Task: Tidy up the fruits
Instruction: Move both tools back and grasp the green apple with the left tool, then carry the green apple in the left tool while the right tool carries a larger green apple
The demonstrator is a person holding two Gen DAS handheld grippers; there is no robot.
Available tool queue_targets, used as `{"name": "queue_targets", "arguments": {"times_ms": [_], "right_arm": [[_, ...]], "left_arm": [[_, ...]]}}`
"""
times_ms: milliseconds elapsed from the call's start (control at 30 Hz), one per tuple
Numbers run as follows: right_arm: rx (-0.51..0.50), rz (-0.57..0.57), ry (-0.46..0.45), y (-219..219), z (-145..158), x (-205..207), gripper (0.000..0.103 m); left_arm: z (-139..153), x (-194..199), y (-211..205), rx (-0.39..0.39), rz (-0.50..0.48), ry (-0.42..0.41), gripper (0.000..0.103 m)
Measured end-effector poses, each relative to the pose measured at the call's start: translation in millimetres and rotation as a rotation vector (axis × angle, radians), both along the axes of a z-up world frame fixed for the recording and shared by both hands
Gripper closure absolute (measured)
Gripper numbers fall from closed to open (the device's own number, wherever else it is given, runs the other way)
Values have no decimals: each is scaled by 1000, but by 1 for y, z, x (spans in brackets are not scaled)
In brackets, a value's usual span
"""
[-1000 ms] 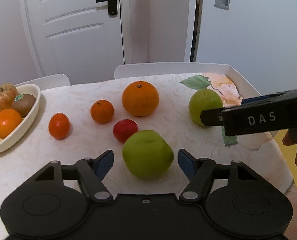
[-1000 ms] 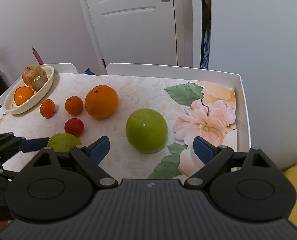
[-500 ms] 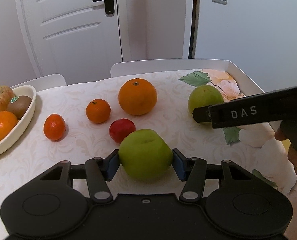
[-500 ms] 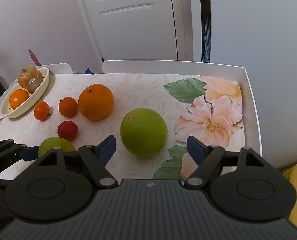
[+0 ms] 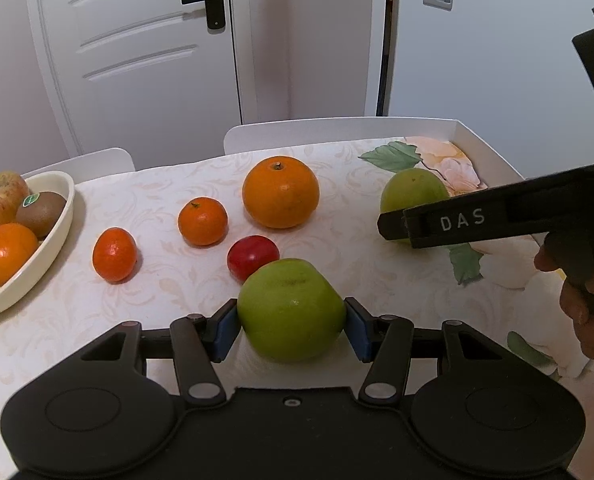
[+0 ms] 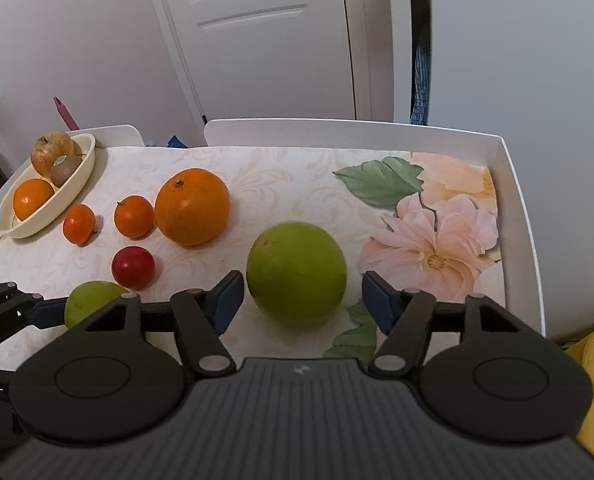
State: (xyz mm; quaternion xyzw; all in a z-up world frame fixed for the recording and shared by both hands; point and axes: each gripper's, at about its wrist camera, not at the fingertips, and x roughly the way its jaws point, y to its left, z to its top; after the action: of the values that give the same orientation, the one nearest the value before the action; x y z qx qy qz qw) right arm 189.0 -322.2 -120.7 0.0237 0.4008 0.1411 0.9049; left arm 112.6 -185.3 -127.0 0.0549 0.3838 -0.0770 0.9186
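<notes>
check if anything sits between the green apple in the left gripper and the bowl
Yes. The left gripper is shut on the green apple. The red fruit and two mandarins lie on the table toward the bowl; lifting over them should avoid them.

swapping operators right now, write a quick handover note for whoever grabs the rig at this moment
Left gripper: shut on the green apple, near the table's front edge.
Right gripper: open, pads either side of the round green citrus fruit, not clamped.
Cream oval bowl at far left holds a reddish apple, brown kiwi and an orange.
Left on the tablecloth: large orange, two small mandarins, small red fruit.
Remaining, probably: carry the green apple to the bowl, grip the citrus, then the rest.
</notes>
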Motion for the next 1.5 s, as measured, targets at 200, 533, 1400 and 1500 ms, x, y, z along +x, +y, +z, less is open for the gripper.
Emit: {"name": "queue_targets", "arguments": {"times_ms": [200,533,1400,1500], "right_arm": [[-20,-3,3,6,2,-2,35],[-18,-52,-2,16,23,-23,36],[-11,-99,-45,140,100,-50,36],[3,-86,-41,164,100,-48,36]], "left_arm": [[3,0,4,-4,-15,-8,44],[21,-4,14,-24,-65,-33,44],[92,-19,153,-95,-32,-106,44],[95,-17,180,-92,-12,-107,44]]}}
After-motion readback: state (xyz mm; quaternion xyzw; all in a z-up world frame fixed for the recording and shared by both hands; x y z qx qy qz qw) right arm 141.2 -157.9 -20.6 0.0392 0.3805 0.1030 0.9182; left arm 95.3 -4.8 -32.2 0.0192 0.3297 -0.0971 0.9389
